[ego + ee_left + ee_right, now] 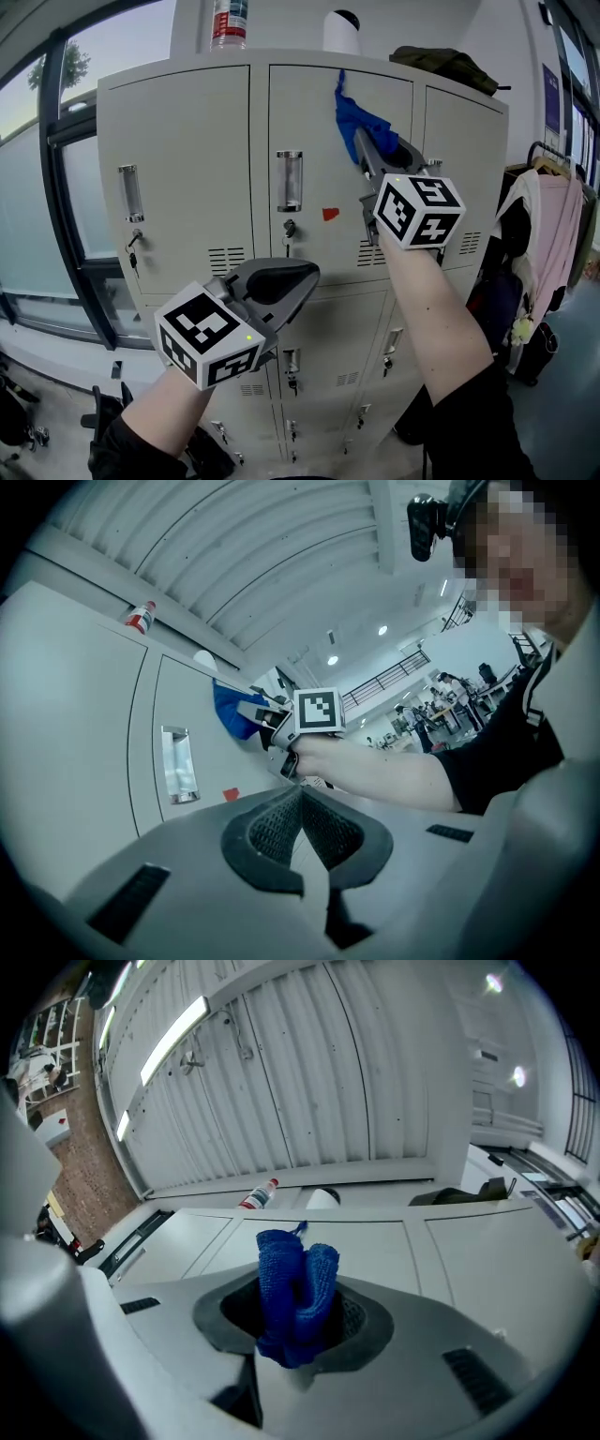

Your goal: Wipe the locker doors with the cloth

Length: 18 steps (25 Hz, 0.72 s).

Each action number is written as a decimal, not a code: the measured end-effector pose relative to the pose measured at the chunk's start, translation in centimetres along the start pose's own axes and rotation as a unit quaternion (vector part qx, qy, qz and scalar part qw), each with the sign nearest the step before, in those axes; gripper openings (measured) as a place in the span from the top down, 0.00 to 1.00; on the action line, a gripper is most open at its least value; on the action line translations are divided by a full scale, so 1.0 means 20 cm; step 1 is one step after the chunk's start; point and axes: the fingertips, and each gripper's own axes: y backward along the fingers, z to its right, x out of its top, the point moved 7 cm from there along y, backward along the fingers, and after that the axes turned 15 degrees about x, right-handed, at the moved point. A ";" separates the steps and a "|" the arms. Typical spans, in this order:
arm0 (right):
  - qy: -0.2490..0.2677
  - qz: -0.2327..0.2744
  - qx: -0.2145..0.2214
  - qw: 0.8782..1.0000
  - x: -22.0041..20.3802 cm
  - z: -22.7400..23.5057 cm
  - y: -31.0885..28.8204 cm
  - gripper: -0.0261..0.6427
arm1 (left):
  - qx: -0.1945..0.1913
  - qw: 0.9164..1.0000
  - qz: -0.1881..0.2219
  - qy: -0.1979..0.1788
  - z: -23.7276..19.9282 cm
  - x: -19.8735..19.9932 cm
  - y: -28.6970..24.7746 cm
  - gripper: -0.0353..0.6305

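Locker door [323,141]: right gripper [361,141] clamps cloth [295,1293].

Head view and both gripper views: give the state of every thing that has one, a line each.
left gripper: fingers shut, nothing between them
right gripper: shut on the blue cloth
blue cloth: bunched, raised in front of the locker doors
locker doors: all in view shut
bottle: upright on the locker top
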 end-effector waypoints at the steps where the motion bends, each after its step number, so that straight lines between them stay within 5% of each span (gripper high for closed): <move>1: -0.002 -0.001 -0.009 1.000 0.00 0.04 0.04 0.81 | -0.002 1.000 -0.001 -0.001 0.01 0.00 -0.01 0.94; 12: -0.022 0.001 -0.071 0.997 -0.02 0.32 0.29 0.81 | -0.003 1.000 -0.003 -0.009 0.06 0.02 -0.06 0.94; 18: -0.011 0.032 0.023 0.999 0.05 -0.06 0.09 0.81 | 0.010 1.000 -0.008 -0.008 0.02 0.01 0.02 0.94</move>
